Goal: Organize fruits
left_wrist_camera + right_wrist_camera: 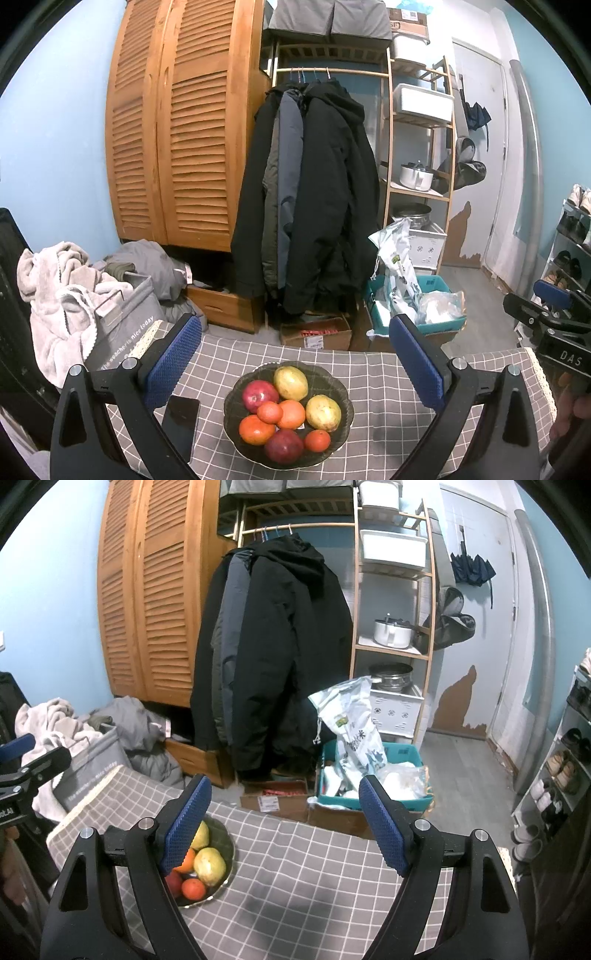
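A dark bowl (231,408) stands on a grey checked tablecloth (388,387), piled with two red apples (259,396), two yellow-green pears (290,382) and several oranges (291,414). My left gripper (295,373) hangs just above and behind the bowl, open, with nothing between its blue pads. In the right wrist view the bowl (228,849) lies at the lower left, partly hidden by the left finger. My right gripper (284,834) is open over bare tablecloth (314,867) to the right of the bowl. The right gripper (554,306) also shows at the left wrist view's right edge.
A black phone (181,421) lies on the cloth left of the bowl. Beyond the table's far edge stand a cardboard box (317,334), a teal crate (417,310) with bags, hanging coats (306,192), a wooden wardrobe (177,129) and a laundry basket (122,325).
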Available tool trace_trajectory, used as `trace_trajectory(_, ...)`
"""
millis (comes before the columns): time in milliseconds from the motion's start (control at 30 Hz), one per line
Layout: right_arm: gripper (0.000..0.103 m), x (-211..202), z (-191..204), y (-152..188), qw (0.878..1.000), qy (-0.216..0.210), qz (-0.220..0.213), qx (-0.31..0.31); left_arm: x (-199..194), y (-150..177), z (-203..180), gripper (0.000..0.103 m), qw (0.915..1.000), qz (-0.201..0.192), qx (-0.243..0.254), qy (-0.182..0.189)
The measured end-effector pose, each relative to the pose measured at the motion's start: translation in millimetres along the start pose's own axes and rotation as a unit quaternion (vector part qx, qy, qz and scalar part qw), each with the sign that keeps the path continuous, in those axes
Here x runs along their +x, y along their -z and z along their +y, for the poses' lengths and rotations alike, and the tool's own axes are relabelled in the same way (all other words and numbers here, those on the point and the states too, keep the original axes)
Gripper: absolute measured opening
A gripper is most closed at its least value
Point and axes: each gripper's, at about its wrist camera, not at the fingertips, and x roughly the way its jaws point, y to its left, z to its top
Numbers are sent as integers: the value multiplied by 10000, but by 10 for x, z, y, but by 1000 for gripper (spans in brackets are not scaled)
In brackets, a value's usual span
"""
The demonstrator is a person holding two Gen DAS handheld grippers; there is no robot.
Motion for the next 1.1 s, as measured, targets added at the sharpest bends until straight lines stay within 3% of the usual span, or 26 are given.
trace_trajectory(1100,81,-9,23,6,10000,4,-7,-8,8,7,8,102,10000,-14,12,13)
